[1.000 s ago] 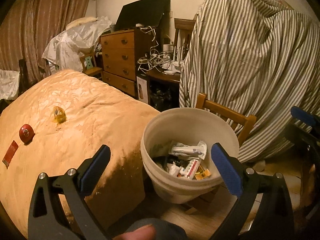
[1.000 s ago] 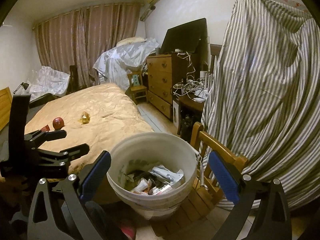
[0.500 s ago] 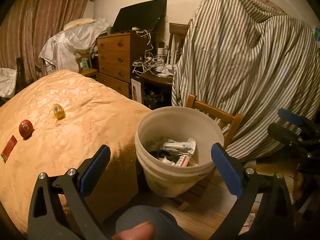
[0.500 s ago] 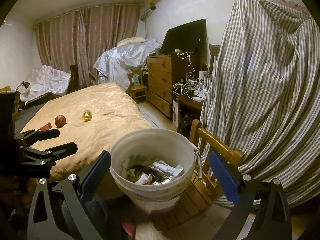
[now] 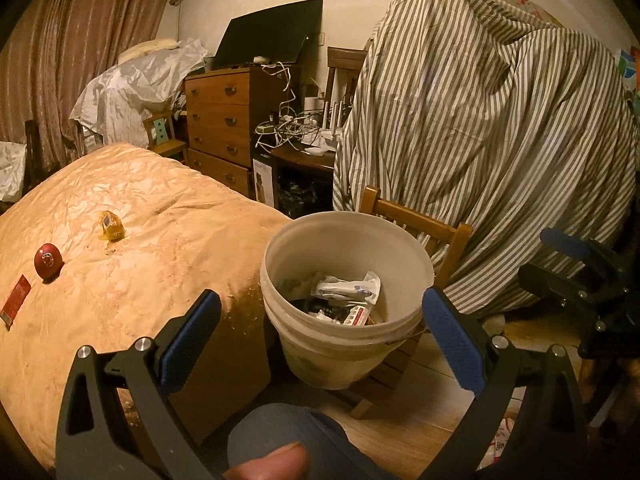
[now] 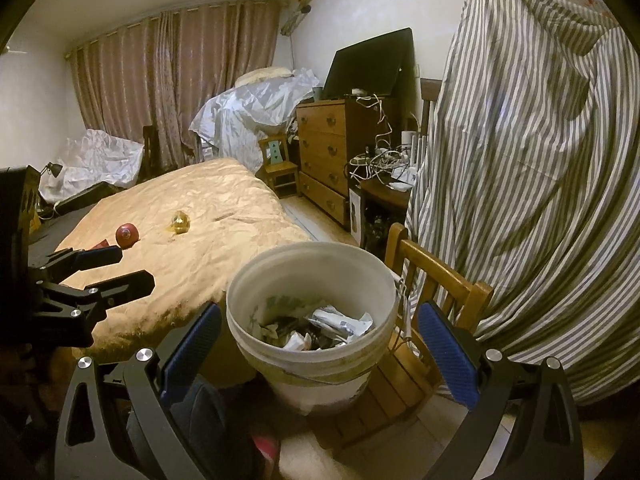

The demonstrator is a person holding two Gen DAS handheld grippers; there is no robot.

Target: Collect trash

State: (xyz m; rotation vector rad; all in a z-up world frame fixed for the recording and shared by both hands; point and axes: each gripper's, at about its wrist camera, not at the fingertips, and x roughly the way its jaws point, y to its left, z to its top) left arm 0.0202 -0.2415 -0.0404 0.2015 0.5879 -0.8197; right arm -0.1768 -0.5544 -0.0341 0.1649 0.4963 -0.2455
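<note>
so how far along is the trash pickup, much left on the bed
Partly done. The white plastic bucket on the wooden chair already holds wrappers and packets. Nothing is in hand: the left gripper and right gripper both have their jaws open and empty. Three pieces remain on the tan bedspread: a crumpled yellow wrapper, a round red item and a flat red packet.
</note>
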